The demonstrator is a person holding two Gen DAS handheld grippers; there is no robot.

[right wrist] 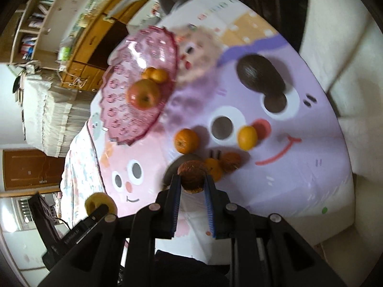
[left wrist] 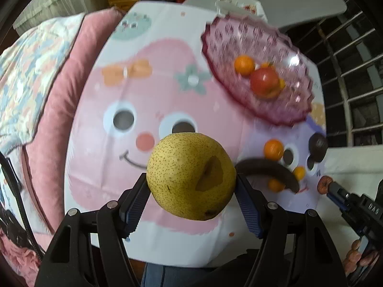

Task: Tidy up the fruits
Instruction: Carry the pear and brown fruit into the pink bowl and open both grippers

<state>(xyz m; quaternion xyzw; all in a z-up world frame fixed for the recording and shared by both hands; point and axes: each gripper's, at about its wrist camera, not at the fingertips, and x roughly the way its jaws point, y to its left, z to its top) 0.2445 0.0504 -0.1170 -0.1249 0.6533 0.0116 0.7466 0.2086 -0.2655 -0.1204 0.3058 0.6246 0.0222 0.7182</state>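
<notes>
My left gripper is shut on a big speckled yellow pear, held above the cartoon tablecloth. My right gripper is shut on a small brownish round fruit, also off the table. A purple glass bowl at the back right holds a red apple and small oranges. Loose oranges, another brownish fruit, a dark curved banana and a dark oval fruit lie on the cloth.
A pink cushion and a patterned blanket border the table's left side. A barred window is to the right, and wooden cabinets stand behind. A person's fingers grip the right handle.
</notes>
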